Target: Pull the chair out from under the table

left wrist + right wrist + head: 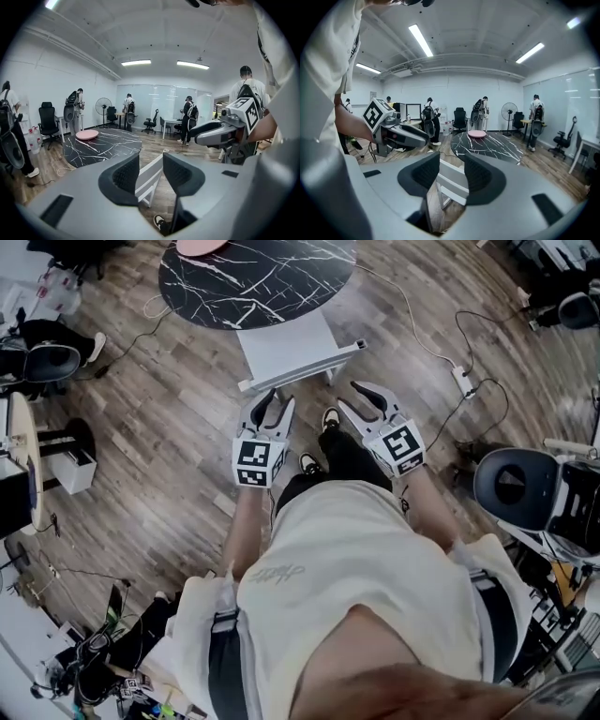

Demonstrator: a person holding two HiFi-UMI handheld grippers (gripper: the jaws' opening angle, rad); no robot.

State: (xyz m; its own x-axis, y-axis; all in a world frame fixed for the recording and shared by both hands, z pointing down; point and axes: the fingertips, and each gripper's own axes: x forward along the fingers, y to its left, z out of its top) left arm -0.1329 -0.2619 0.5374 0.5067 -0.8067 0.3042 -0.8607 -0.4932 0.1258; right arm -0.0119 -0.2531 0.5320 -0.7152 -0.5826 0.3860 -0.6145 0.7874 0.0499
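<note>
A white chair [286, 348] stands at the near edge of a round black marble table [253, 277], its backrest rail toward me. My left gripper [279, 399] and right gripper [349, 395] hover side by side just short of that rail, both open and holding nothing. In the left gripper view, the open left gripper [150, 164] frames the chair [150, 176], with the table [103, 145] beyond. The open jaws of the right gripper [451, 166] likewise frame the chair [452, 183], apart from it, in the right gripper view.
A pink dish [87, 135] lies on the table. A cable and power strip [464, 381] run over the wooden floor at right. A black office chair [516, 486] stands close on my right, another [47, 362] at left. Several people stand at the far desks.
</note>
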